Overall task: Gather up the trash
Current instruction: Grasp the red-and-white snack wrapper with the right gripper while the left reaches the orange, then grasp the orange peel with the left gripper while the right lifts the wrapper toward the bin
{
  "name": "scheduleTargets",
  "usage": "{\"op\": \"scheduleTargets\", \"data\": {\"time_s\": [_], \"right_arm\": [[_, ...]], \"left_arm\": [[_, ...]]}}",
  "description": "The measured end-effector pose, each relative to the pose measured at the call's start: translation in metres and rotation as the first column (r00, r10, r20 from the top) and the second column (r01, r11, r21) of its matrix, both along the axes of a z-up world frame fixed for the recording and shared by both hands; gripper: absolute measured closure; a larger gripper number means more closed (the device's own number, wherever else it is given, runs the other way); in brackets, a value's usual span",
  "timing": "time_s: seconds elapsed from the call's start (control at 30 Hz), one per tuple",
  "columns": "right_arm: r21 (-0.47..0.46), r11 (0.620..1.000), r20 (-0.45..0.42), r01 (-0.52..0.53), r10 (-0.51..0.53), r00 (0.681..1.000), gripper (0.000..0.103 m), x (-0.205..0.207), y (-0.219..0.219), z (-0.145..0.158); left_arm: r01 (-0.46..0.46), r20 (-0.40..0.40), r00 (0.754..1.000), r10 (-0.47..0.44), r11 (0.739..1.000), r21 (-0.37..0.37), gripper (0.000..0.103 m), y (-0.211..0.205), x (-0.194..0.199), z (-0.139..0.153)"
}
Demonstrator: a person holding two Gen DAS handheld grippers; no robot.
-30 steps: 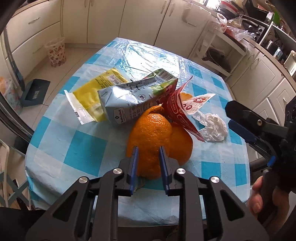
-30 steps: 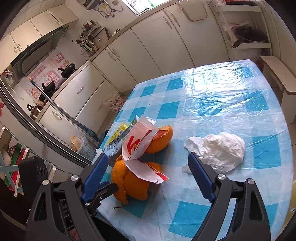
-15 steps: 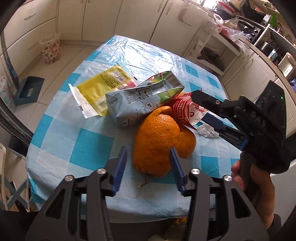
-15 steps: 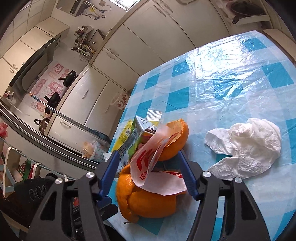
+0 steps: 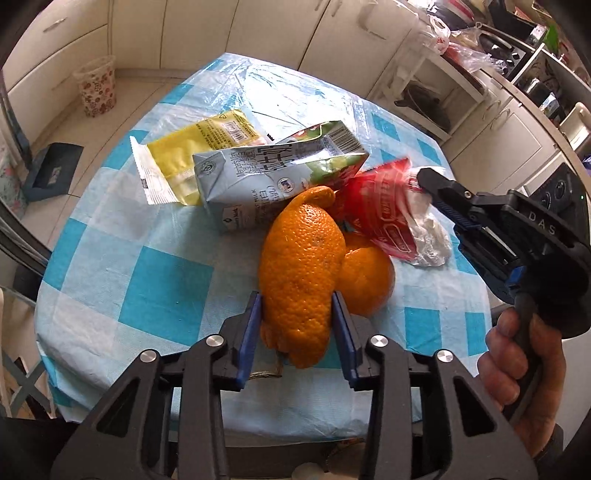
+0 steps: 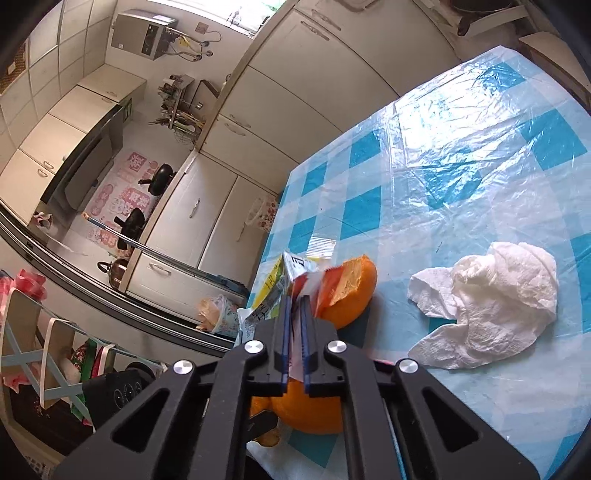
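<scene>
My left gripper (image 5: pixel 297 306) has its jaws on both sides of a large piece of orange peel (image 5: pixel 301 266) at the near edge of the table. A second peel piece (image 5: pixel 365 280) sits behind it on the right. My right gripper (image 6: pixel 294 304) is shut on the red and white wrapper (image 5: pixel 384 214), and it shows in the left wrist view (image 5: pixel 439 192). A crushed milk carton (image 5: pixel 273 181) and a yellow wrapper (image 5: pixel 192 155) lie further back. A crumpled white tissue (image 6: pixel 491 306) lies to the right.
The table has a blue and white checked cloth under clear plastic (image 5: pixel 166 291). White kitchen cabinets (image 5: pixel 258 33) surround it. A small patterned bin (image 5: pixel 96 86) stands on the floor at the far left. A metal rack (image 5: pixel 424 92) stands behind the table.
My left gripper has opened, moved forward and closed around the orange peel. My right gripper has swung in from the right and shut on the red wrapper.
</scene>
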State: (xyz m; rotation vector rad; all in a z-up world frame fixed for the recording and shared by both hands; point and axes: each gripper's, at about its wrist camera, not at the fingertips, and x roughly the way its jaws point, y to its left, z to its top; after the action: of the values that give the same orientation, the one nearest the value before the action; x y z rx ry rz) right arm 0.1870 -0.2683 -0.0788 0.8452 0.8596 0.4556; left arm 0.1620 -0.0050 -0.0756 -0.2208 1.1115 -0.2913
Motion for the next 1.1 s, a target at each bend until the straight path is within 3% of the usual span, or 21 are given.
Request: {"op": "scheduleTargets", "data": {"time_s": [0.17,0.27,0.3,0.33,0.37,0.57,0.7,0.77,0.83,0.9,1.1], "right_arm": [[-0.011,1.0,0.039,0.002,-0.002,0.999,0.098,-0.005,-0.009,0.014],[-0.055,0.998,-0.02,-0.027,0.025,0.999,0.094,-0.002,-0.004,0.009],[-0.054,0.998,-0.041,-0.028,0.026,0.999,0.075,-0.001,-0.003,0.005],[-0.05,0.998,-0.063,-0.032,0.029,0.998,0.045,0.001,-0.001,0.001],[-0.056,0.998,-0.082,-0.033,0.029,0.996,0.037,0.002,0.002,-0.002],[0.025,0.996,-0.027,-0.08,0.081,0.996,0.031,0.006,0.02,0.002],[-0.07,0.992,-0.038,-0.103,0.101,0.994,0.028,0.01,0.036,0.001],[-0.102,0.989,-0.059,-0.106,0.101,0.993,0.037,0.013,0.04,-0.006],[-0.092,0.989,-0.084,-0.117,0.11,0.99,0.071,0.017,0.042,-0.015],[-0.091,0.989,-0.086,-0.113,0.105,0.991,0.091,0.017,0.039,-0.019],[-0.05,0.996,-0.03,-0.072,0.07,0.997,0.1,0.005,0.016,-0.008]], "left_arm": [[0.044,0.023,0.999,-0.044,0.999,0.001,0.068,-0.001,-0.002,0.013],[0.031,0.031,0.999,-0.032,0.998,0.05,0.07,-0.005,-0.004,0.011],[0.024,0.031,0.999,-0.026,0.998,0.055,0.071,-0.004,-0.004,0.011],[0.015,0.034,0.999,-0.017,0.998,0.055,0.073,-0.002,-0.004,0.012],[0.009,0.04,0.999,-0.011,0.998,0.054,0.074,-0.001,-0.003,0.014],[-0.021,0.1,0.995,0.016,0.998,0.057,0.084,0.016,-0.011,0.04],[-0.034,0.115,0.993,0.028,0.998,0.049,0.092,0.028,-0.012,0.047],[-0.032,0.108,0.994,0.024,0.997,0.07,0.093,0.026,-0.011,0.043],[-0.02,0.09,0.996,0.012,0.996,0.087,0.093,0.023,-0.01,0.037],[-0.017,0.089,0.996,0.007,0.993,0.113,0.094,0.02,-0.01,0.034],[-0.001,0.036,0.999,-0.005,0.985,0.175,0.094,0.018,-0.005,0.02]]}}
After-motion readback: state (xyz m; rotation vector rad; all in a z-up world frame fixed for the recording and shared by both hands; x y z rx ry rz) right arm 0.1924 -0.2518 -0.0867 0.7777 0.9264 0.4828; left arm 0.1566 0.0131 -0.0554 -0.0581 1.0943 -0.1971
